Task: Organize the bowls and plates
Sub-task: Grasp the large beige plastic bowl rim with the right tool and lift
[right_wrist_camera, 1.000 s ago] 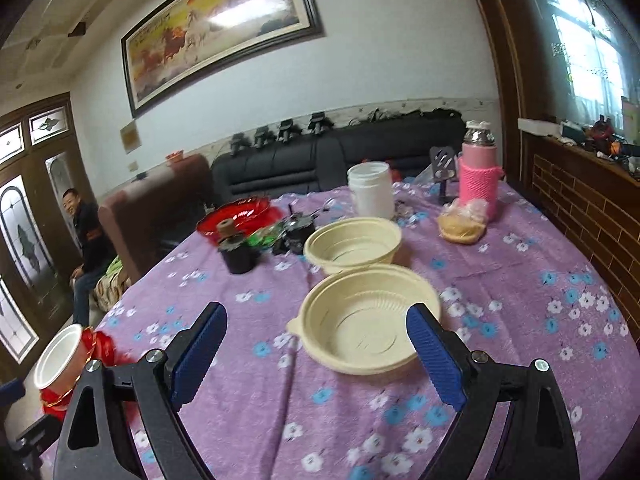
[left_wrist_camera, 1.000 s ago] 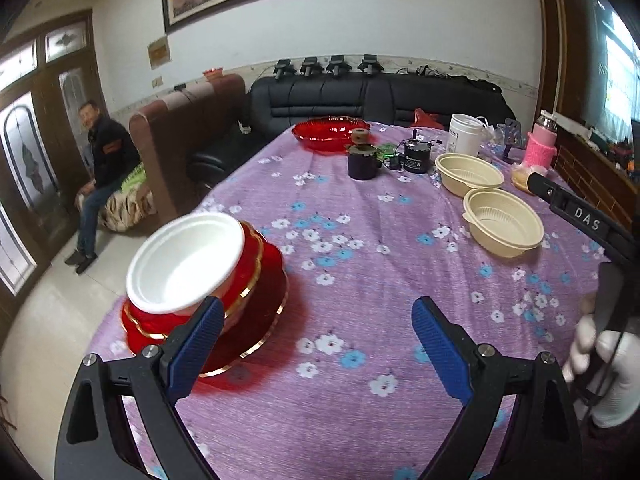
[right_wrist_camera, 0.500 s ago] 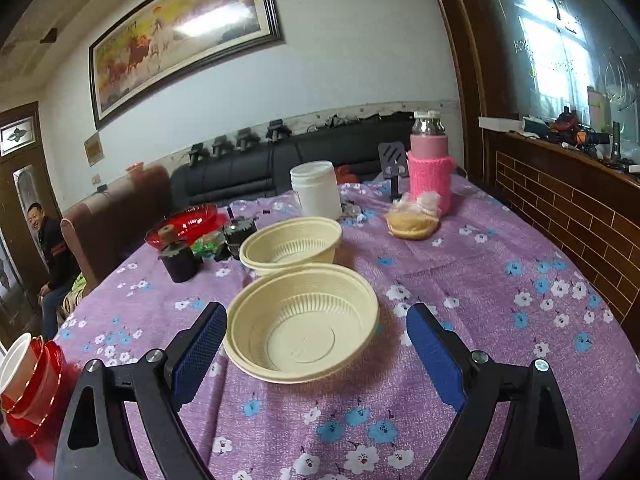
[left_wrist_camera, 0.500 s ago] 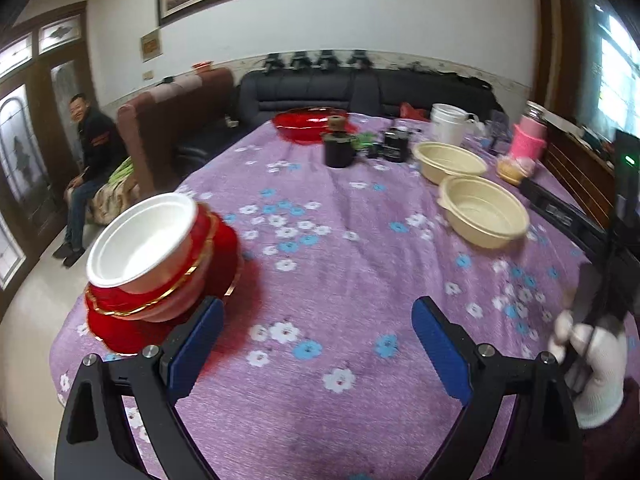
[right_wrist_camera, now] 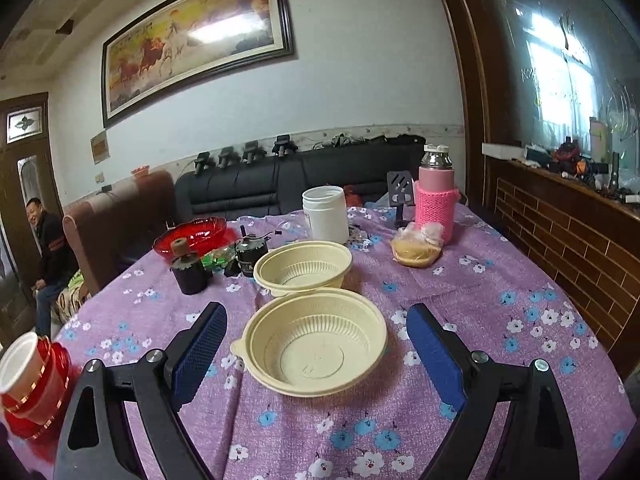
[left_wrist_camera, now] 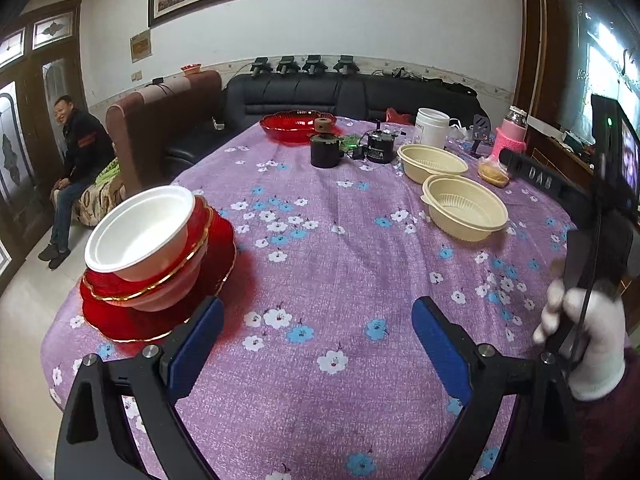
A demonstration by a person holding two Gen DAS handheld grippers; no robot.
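Observation:
A white bowl [left_wrist_camera: 140, 232] sits in a red gold-rimmed bowl [left_wrist_camera: 168, 284] on a red plate [left_wrist_camera: 160, 320] at the table's left edge. My left gripper [left_wrist_camera: 316, 312] hovers open and empty, just right of that stack. Two cream plastic bowls stand side by side, the near one [right_wrist_camera: 316, 348] and the far one [right_wrist_camera: 302, 266]. My right gripper [right_wrist_camera: 316, 316] is open, and the near cream bowl lies between its fingers without visible contact. The stack [right_wrist_camera: 28, 380] shows at the far left of the right wrist view.
A red glass dish [right_wrist_camera: 190, 236], a black cup [right_wrist_camera: 188, 274], a white jar [right_wrist_camera: 325, 214], a pink-sleeved bottle [right_wrist_camera: 436, 204] and a bag of food [right_wrist_camera: 416, 248] crowd the far side. A gloved hand [left_wrist_camera: 580, 340] holds the right gripper. A person sits by the door [left_wrist_camera: 74, 152].
My right gripper has moved in on the near cream bowl, which now lies between its fingers. My left gripper has drawn back and up from the red and white stack.

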